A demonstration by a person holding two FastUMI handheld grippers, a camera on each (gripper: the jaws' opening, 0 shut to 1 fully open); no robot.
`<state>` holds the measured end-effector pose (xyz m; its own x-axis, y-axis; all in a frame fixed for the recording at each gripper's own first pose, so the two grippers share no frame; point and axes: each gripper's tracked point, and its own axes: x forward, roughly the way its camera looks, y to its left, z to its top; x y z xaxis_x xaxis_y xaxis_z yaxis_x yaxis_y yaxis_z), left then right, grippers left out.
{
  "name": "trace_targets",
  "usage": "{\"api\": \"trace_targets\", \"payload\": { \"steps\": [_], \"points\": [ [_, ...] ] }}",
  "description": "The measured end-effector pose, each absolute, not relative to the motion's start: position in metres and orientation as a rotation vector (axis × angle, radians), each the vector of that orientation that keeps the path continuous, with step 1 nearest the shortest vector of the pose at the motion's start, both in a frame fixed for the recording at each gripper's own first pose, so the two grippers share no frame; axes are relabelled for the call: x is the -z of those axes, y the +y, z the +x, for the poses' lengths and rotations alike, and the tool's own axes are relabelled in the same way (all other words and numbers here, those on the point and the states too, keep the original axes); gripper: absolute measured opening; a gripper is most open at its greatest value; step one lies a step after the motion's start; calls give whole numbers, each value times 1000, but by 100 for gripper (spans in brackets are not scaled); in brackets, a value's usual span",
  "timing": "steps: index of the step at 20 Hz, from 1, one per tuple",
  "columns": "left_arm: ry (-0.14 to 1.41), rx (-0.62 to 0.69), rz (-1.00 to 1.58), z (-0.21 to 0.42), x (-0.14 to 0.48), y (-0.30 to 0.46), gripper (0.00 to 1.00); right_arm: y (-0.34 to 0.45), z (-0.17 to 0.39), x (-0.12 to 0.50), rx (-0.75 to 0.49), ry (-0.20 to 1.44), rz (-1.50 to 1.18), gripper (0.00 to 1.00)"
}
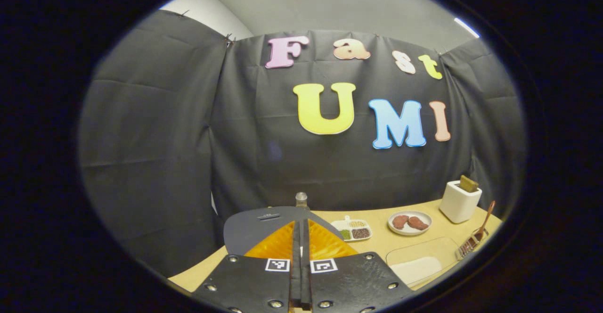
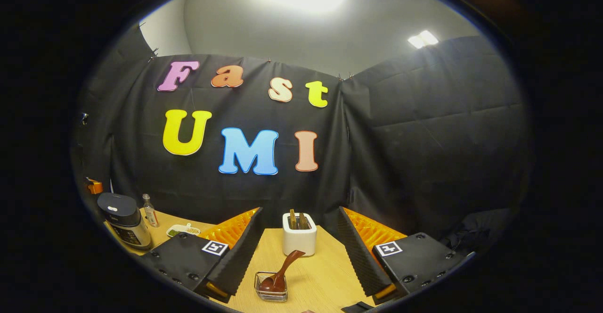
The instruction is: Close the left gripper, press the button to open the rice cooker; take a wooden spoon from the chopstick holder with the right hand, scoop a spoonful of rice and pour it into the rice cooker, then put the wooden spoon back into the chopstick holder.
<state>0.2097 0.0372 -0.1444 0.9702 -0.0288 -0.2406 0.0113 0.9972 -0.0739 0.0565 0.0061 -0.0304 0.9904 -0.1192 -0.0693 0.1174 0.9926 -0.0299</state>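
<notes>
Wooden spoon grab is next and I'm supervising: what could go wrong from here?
1. The wooden spoon leans in a small wire chopstick holder; an off-centre pull by the open right claw could tip the holder.
2. The toaster stands just behind and could get knocked.
3. The rice cooker lid looks shut; the closed left claw must press first.

A white toaster [image 1: 460,201] stands at the back of the wooden table [image 1: 377,242], with 1 brown slice [image 1: 468,183] sticking out of its top. Near it lies a round plate [image 1: 409,222] holding 2 reddish pieces. A divided white tray [image 1: 352,230] of grains sits beside the plate. A small glass bottle [image 2: 150,211] stands near the black cloth wall.
</notes>
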Motion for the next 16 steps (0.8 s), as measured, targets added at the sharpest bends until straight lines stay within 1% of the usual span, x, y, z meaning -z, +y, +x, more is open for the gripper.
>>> {"api": "trace_targets", "payload": {
  "steps": [5,11,12,13,16],
  "points": [
    [314,33,-86,228,191,38,0,19,62,31,130,82,-54,98],
    [395,43,-102,228,234,36,1,31,67,30,123,82,-70,98],
    [416,43,-101,225,242,35,0,32,68,29,122,79,-75,98],
    [385,46,-87,226,239,34,2,33,68,29,120,80,-80,98],
    [412,47,-91,227,243,34,2,35,70,29,108,81,-81,98]
  ]
}}
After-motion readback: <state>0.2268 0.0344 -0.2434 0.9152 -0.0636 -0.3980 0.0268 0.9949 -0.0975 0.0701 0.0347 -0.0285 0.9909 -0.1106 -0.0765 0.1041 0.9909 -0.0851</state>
